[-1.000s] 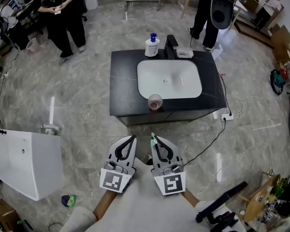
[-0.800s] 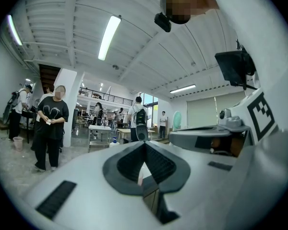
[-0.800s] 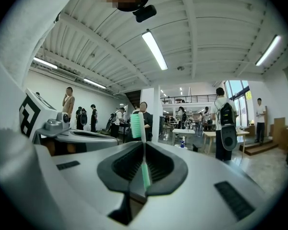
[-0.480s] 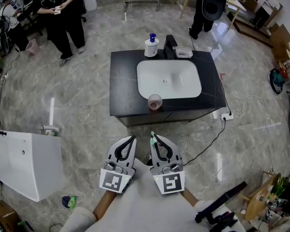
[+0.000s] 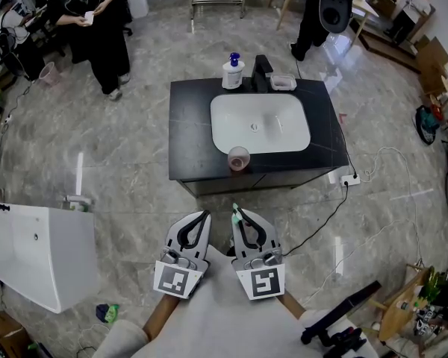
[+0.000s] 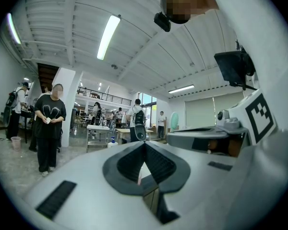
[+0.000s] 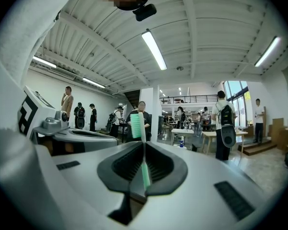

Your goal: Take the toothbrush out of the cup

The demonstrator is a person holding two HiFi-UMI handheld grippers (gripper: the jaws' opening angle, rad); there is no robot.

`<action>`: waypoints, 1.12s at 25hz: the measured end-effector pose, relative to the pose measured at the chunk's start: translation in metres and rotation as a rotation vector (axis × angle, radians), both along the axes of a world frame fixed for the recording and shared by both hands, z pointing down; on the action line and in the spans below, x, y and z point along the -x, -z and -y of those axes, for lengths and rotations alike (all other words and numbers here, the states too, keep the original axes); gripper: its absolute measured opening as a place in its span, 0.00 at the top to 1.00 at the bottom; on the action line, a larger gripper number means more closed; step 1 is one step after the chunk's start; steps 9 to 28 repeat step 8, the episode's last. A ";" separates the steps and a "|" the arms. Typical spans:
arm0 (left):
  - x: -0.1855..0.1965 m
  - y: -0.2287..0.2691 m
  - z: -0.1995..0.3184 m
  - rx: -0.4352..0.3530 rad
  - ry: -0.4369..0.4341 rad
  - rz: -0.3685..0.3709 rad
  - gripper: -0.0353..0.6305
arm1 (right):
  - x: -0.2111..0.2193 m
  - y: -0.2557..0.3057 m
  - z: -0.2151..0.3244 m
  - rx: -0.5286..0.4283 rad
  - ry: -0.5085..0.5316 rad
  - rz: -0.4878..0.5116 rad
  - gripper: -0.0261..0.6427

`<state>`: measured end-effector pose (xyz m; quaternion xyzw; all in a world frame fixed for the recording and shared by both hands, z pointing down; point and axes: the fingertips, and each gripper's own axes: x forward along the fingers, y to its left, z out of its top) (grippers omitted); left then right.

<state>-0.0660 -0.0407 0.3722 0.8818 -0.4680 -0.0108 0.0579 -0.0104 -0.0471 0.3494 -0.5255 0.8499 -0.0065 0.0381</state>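
Toothbrush of slim green-and-white plastic (image 7: 145, 174) is gripped by the clenched right hand-held gripper (image 7: 144, 143), bristle head protruding. The left hand-held gripper (image 6: 145, 144) is clenched, empty.

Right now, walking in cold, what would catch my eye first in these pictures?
A green and white toothbrush sticks up from the shut jaws of the right hand-held gripper, held close in front of the person. Ahead, in the middle of the head view, stands a black counter with a white sink. A pink cup sits at its front edge with no toothbrush in it.
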 end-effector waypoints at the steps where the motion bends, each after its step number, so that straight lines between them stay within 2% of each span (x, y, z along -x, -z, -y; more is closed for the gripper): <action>1: 0.000 0.000 0.000 -0.001 -0.001 0.000 0.95 | 0.000 0.000 0.000 0.002 -0.001 0.001 0.93; 28: -0.003 0.000 0.000 -0.002 -0.008 0.000 0.95 | -0.002 -0.001 0.001 0.002 -0.002 -0.001 0.93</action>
